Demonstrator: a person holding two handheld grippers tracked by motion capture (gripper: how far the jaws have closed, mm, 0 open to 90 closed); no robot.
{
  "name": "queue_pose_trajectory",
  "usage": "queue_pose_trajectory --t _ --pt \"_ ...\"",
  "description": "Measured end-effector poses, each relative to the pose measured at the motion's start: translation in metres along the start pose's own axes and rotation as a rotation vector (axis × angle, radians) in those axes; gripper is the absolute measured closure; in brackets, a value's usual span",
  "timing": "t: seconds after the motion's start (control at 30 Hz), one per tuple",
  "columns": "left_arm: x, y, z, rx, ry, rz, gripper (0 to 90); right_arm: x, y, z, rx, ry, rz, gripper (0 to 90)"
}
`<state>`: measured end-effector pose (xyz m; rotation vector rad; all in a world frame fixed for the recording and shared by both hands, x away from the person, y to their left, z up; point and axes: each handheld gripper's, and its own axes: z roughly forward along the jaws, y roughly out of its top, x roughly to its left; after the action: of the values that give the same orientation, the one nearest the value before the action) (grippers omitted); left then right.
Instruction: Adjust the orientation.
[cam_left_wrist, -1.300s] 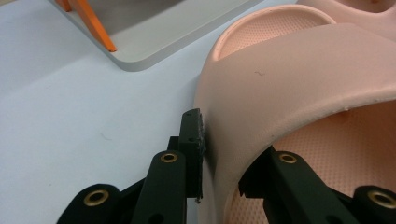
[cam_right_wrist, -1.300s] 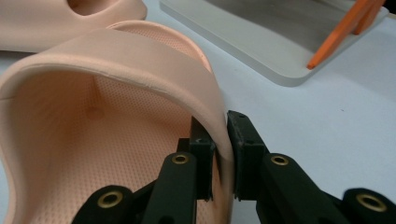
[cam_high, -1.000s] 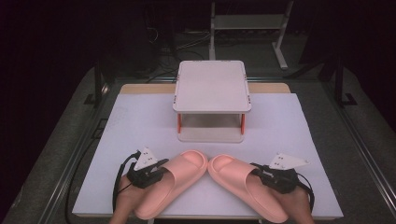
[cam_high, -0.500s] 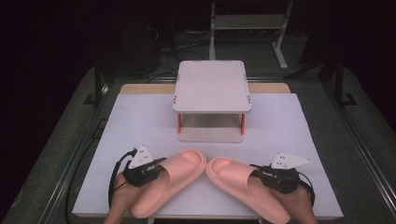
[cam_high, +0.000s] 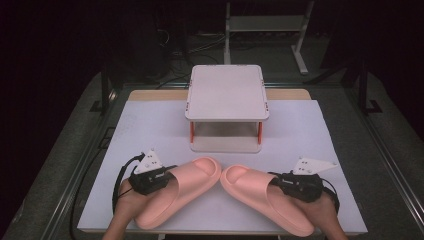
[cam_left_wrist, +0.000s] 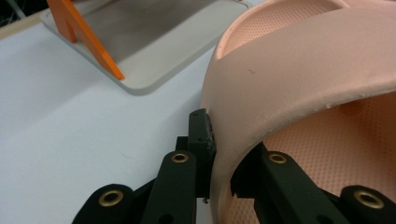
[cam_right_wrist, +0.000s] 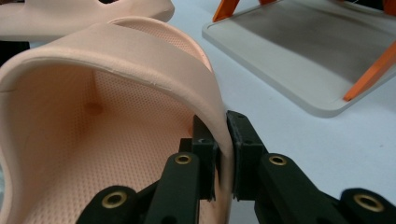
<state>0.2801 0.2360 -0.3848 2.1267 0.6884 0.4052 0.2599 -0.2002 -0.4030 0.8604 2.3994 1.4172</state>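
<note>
Two pink slippers clamped by their straps at the near edge of the table.

The left slipper (cam_high: 175, 192) is gripped by the left gripper (cam_left_wrist: 218, 154); its jaws have just been closing and are pressed on the outer edge of the strap, one pad outside and one inside. The right slipper (cam_high: 265, 197) is gripped by the right gripper (cam_right_wrist: 223, 140), whose jaws are clamped on its strap wall in the same way. Both slippers are seen on the white sheet (cam_high: 150, 130), toes angled inward and set near each other but apart. A two-level shelf (cam_high: 226, 92) with orange legs (cam_left_wrist: 84, 35) is placed just beyond the toes, directly ahead. Dark floor and a metal stand (cam_high: 265, 25) are seen behind the table.
</note>
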Motion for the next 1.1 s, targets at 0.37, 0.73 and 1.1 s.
queue_pose_trajectory --t 0.37,0.73,1.1 --pt "0.006 0.042 -0.017 -0.028 -0.008 0.076 81.1 -0.007 0.031 -0.023 -0.042 -0.008 -0.016 81.7" --pt "0.014 0.071 -0.041 -0.047 0.004 0.121 81.1 -0.006 0.067 -0.039 -0.059 -0.006 -0.066 81.6" --pt "0.026 0.103 -0.054 -0.043 0.007 0.15 81.1 -0.013 0.095 -0.047 -0.073 0.008 -0.083 81.5"
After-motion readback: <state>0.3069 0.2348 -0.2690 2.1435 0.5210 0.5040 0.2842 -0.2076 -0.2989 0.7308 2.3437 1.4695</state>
